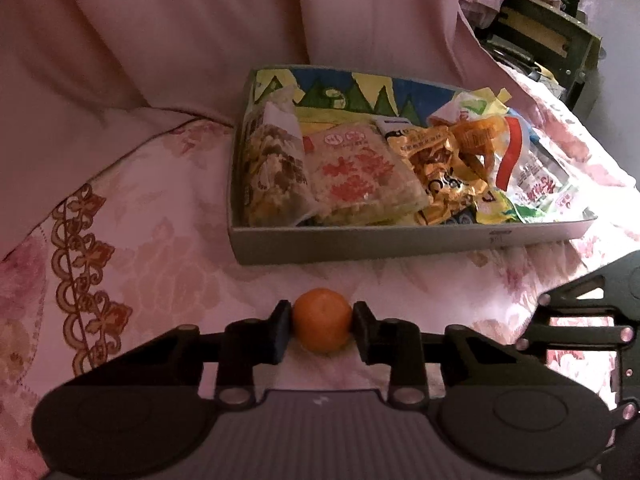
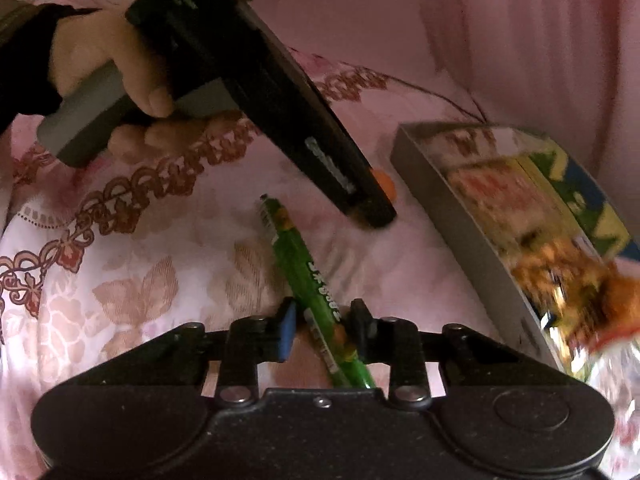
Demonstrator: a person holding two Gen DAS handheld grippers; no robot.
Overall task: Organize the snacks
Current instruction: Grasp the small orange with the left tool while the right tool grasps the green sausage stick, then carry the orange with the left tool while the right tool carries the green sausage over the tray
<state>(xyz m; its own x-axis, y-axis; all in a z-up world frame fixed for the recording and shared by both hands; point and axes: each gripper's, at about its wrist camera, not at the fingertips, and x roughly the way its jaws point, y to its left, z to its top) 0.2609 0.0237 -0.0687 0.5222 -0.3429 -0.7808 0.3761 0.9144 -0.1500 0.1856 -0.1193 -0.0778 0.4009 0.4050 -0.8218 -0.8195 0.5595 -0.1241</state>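
red chinese characters on rice-cracker packet [image 1: 356, 178]

This looks like a home, most likely a bedroom. A pink bedspread [image 1: 168, 216] with printed flowers and a brown scrollwork border covers a soft, rumpled surface. Behind it hangs plain pink cloth [image 1: 200, 32] in long folds. A shallow cardboard box [image 1: 360, 244] full of snack packets sits on the bedspread. Beyond the box, dark furniture [image 1: 548, 36] stands with clothes piled on it.

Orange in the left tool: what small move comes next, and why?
Probably lift the orange and carry it over the box's near wall. The left tool is shut on it, it sits on the cloth, and the box holds the other snacks.
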